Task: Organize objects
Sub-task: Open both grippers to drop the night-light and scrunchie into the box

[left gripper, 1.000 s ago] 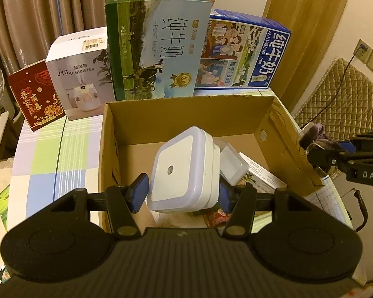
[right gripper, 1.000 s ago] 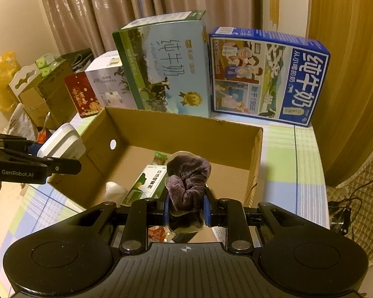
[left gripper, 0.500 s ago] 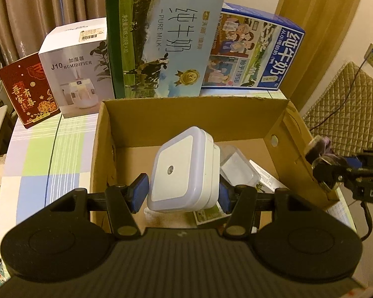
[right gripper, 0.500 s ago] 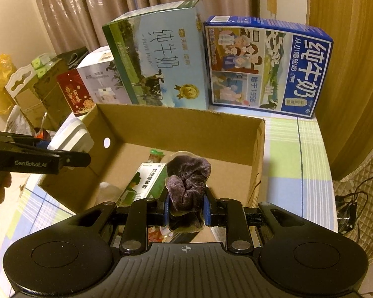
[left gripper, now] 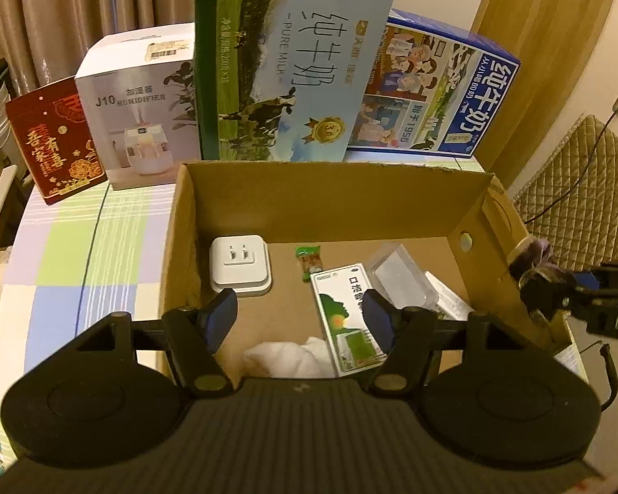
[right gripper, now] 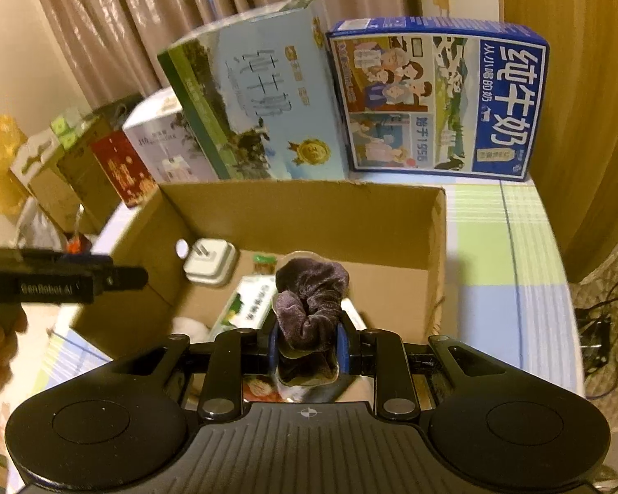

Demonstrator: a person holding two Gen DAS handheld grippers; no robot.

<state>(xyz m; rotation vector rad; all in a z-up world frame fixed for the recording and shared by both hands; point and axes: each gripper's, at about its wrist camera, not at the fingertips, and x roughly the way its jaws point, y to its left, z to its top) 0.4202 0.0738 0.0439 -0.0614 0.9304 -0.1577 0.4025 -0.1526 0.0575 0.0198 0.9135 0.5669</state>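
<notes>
- My left gripper has just been opening; its jaws stand spread, nothing between, the white plug-in night light lying in the cardboard box.
- My right gripper has just been easing open, yet pinches the purple velvet scrunchie.

The left gripper is held over the cardboard box, its jaws having just been opening, with nothing between them. A white plug-in night light is seen prongs-up at eleven o'clock on the box floor. The right gripper, at three o'clock, is seen with a purple scrunchie.
</notes>
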